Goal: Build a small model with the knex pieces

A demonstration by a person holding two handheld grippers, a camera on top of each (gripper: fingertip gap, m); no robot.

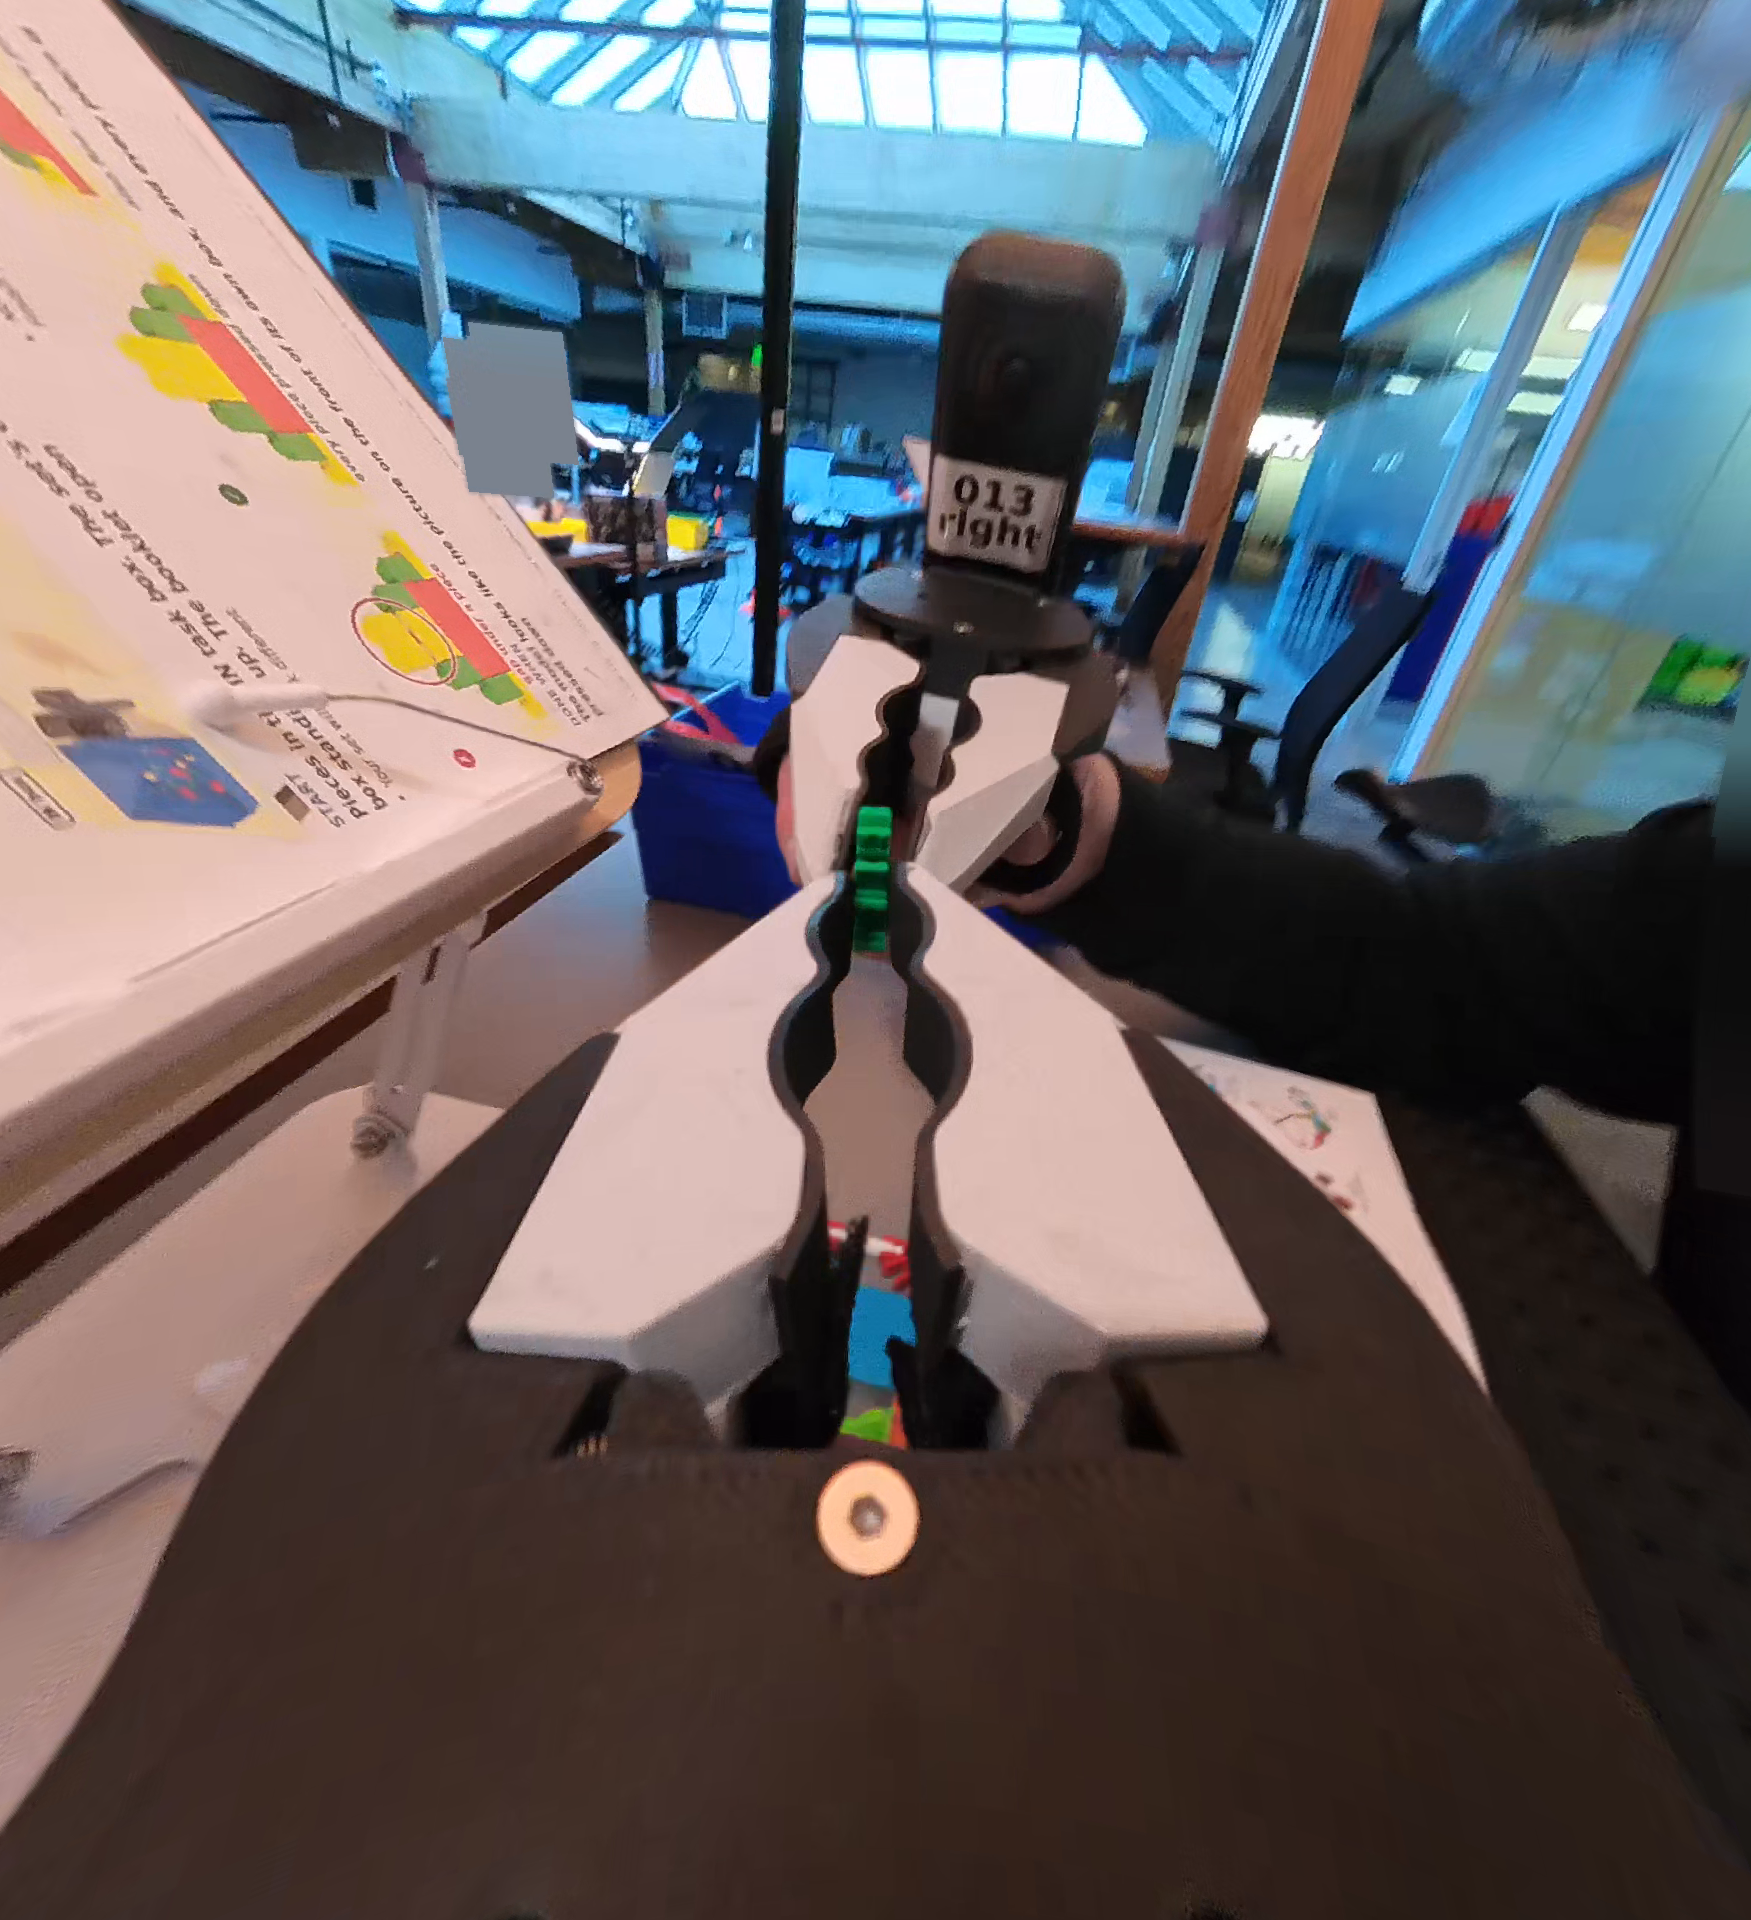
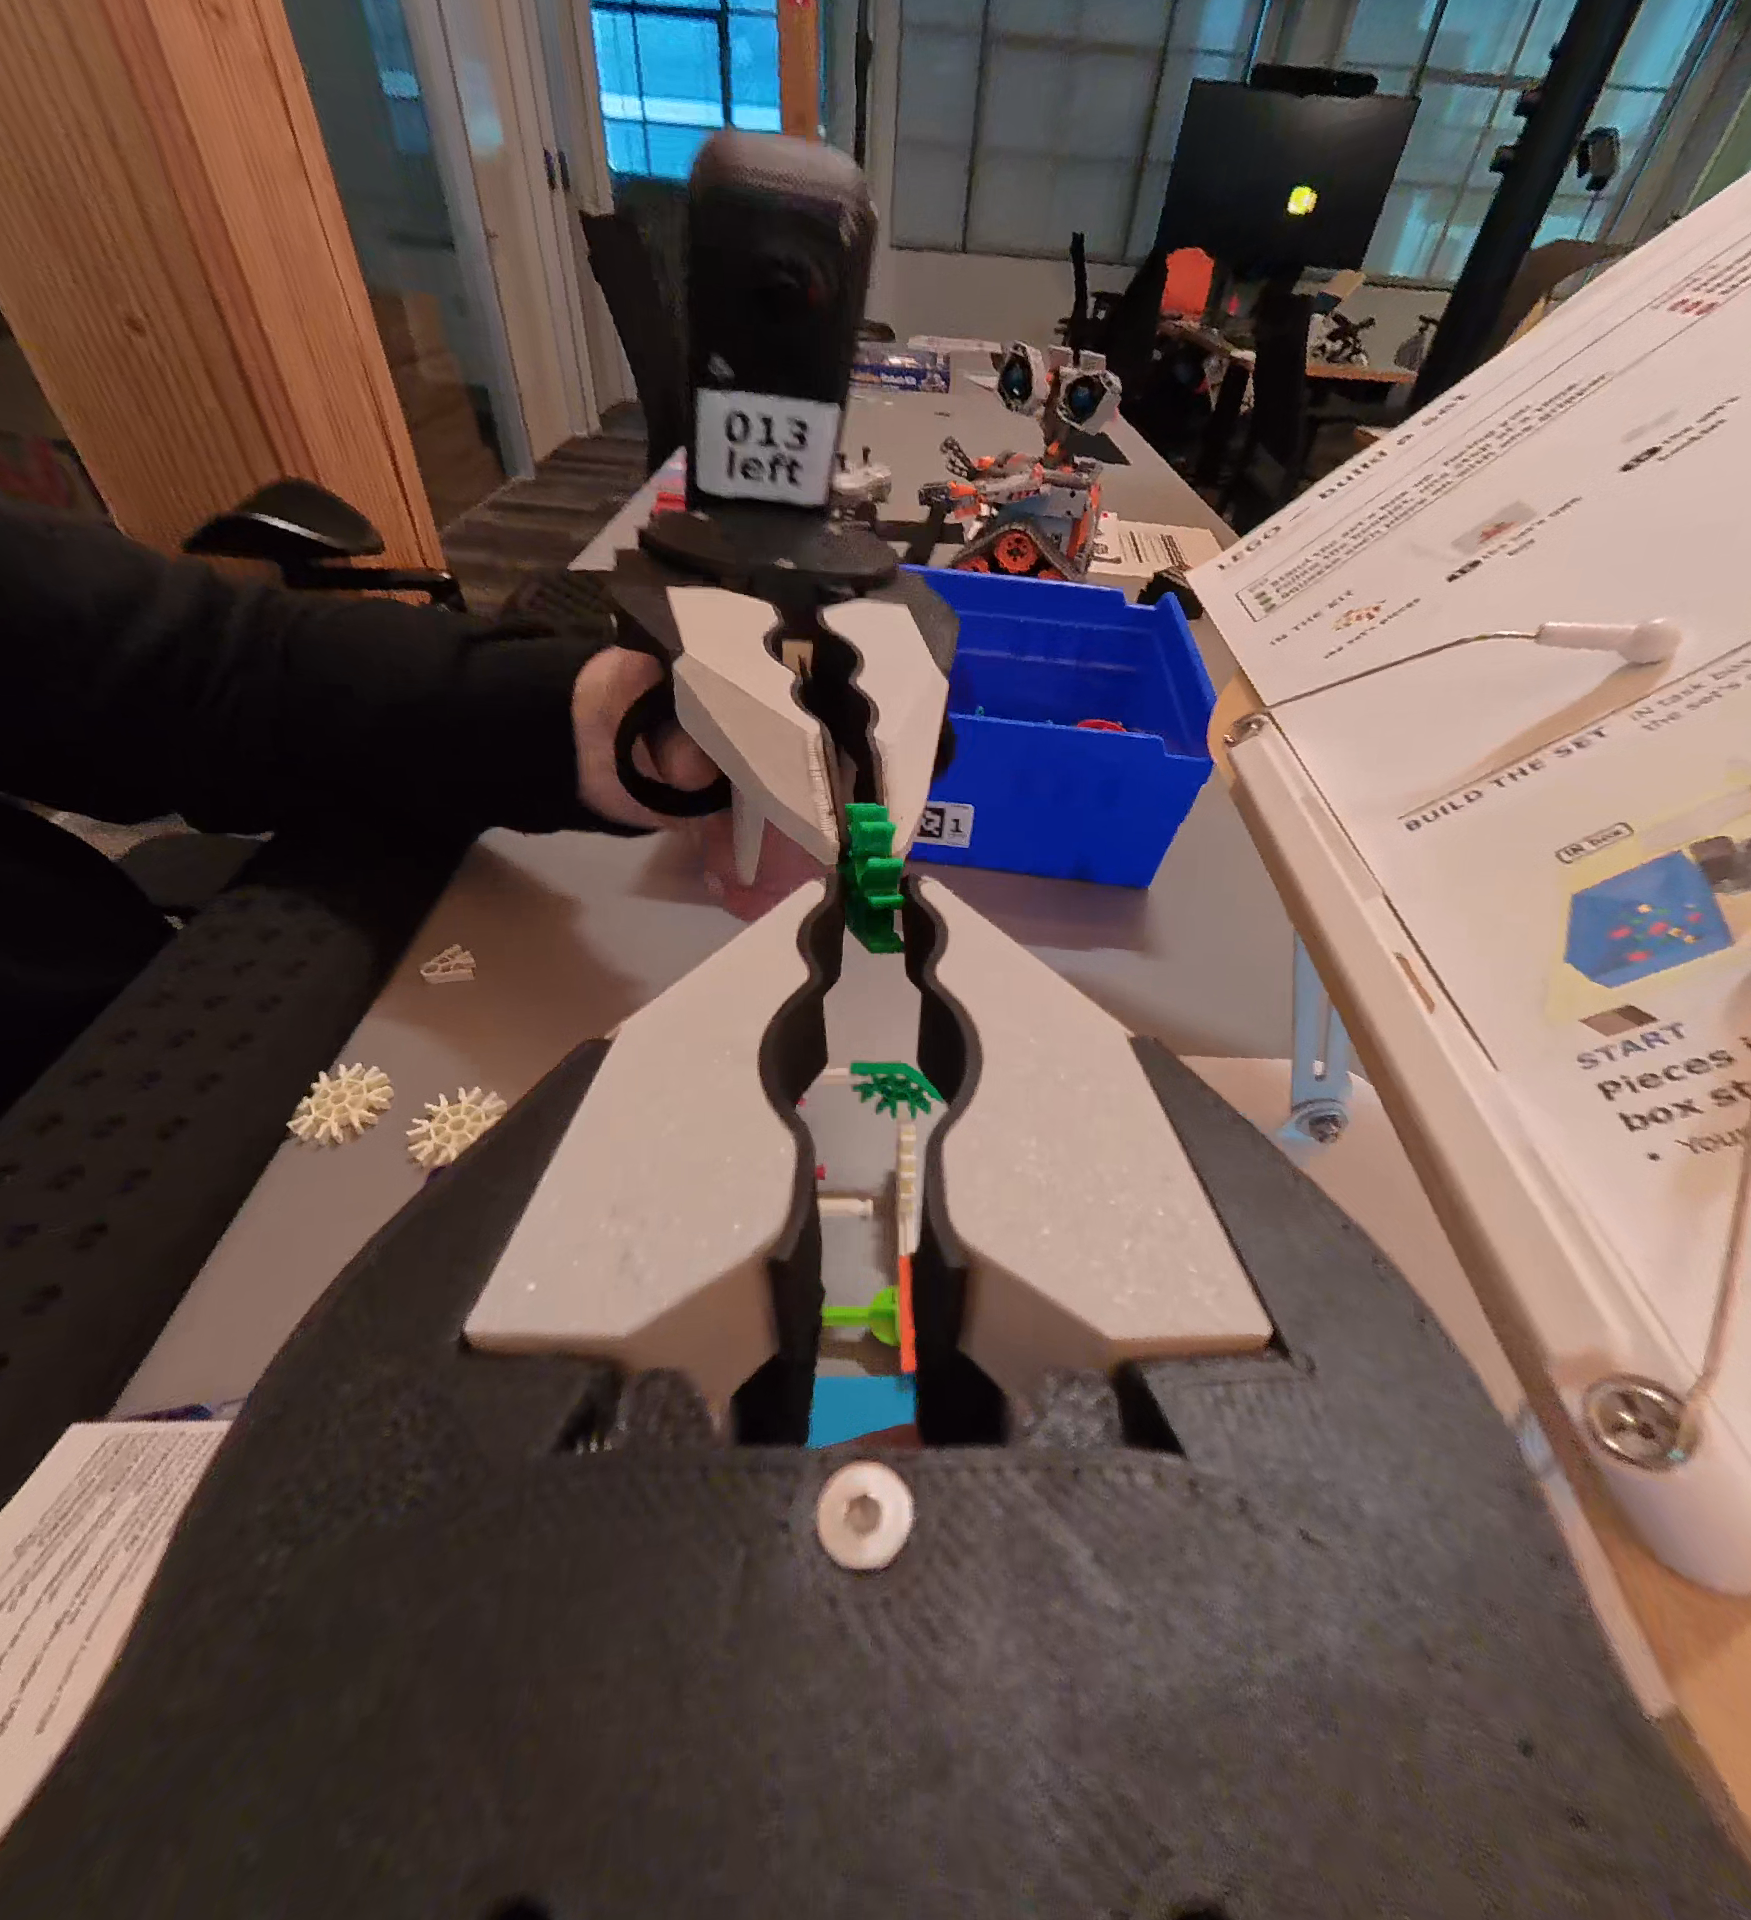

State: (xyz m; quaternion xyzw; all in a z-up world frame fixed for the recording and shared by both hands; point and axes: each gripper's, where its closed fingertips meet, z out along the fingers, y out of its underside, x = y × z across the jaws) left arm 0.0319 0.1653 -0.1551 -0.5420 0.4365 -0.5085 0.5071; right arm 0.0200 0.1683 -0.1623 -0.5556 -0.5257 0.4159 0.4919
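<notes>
Count as observed: two grippers, the left gripper (image 1: 869,883) and the right gripper (image 2: 866,894). One green toothed piece (image 2: 873,873) between them. One blue bin (image 2: 1058,748) on the desk (image 2: 580,935). Two cream snowflake-shaped connectors (image 2: 341,1103) (image 2: 455,1125). One small cream wedge piece (image 2: 449,964). One toy robot model (image 2: 1042,488). One instruction sheet stand (image 2: 1536,748).

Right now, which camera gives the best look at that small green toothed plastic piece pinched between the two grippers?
The right wrist view: there the small green toothed plastic piece shows its spiky, leaf-like side between the right gripper and the left gripper. The left wrist view shows it only edge-on, as a narrow green strip.
</notes>
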